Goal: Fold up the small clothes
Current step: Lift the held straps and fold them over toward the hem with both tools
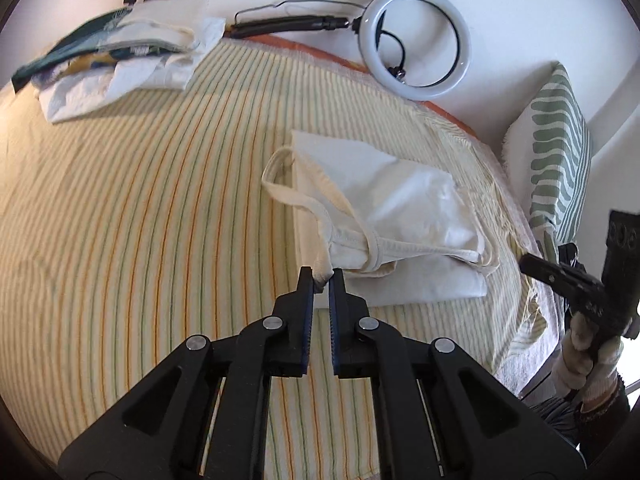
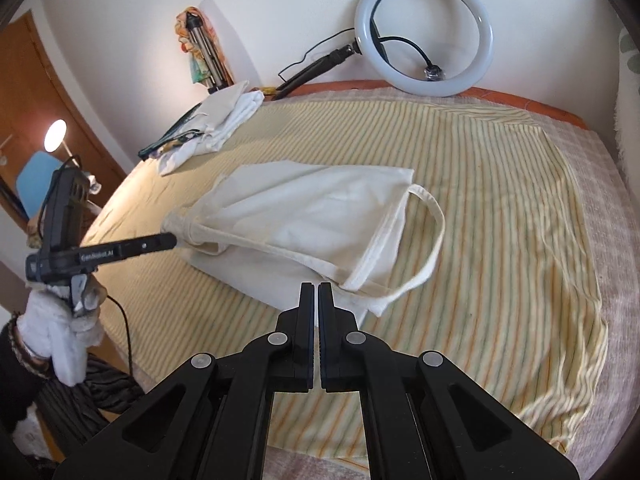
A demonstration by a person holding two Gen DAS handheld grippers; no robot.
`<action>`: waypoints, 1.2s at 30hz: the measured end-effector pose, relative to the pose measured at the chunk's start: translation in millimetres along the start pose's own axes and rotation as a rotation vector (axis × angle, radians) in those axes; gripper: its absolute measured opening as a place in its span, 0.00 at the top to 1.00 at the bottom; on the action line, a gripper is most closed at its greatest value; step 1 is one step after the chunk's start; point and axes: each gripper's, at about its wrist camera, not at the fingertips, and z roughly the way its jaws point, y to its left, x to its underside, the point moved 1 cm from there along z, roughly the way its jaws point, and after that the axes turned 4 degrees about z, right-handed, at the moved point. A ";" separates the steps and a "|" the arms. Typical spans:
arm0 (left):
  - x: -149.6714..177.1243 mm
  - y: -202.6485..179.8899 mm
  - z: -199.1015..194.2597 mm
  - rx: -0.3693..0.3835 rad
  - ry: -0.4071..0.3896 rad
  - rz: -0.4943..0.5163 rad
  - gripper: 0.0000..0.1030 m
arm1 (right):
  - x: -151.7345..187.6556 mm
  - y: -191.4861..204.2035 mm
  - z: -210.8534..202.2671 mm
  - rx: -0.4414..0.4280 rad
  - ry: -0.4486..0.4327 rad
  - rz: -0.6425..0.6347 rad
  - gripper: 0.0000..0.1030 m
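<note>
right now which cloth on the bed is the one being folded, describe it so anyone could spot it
On the striped bedspread, below the ring light leaning on the wall, lies a cream tote bag with long strap handles. The left gripper pinches one corner of it. Unlike the pile of folded cloths at the far corner, it lies alone, mid-bed.

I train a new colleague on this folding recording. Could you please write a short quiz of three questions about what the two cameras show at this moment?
1. True or false: the left gripper is shut on a piece of the cream cloth bag.
2. Choose one: which thing stands against the wall beyond the striped sheet? A) a mirror; B) a ring light; C) a guitar.
3. Fill the gap: the right gripper has its jaws almost together and holds ___.

Key: 1 true; 2 B; 3 nothing.
</note>
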 end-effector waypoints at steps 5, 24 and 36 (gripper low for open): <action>-15.8 -28.0 -13.9 -0.021 -0.046 0.099 0.97 | -27.1 -8.0 24.4 0.007 0.020 0.031 0.99; -75.3 -37.1 67.3 -0.094 0.181 0.197 0.96 | -24.1 2.1 76.4 0.051 0.201 -0.010 0.99; 0.1 -24.5 32.5 -0.081 0.242 0.277 0.96 | 22.2 1.5 49.1 -0.021 0.306 -0.001 0.99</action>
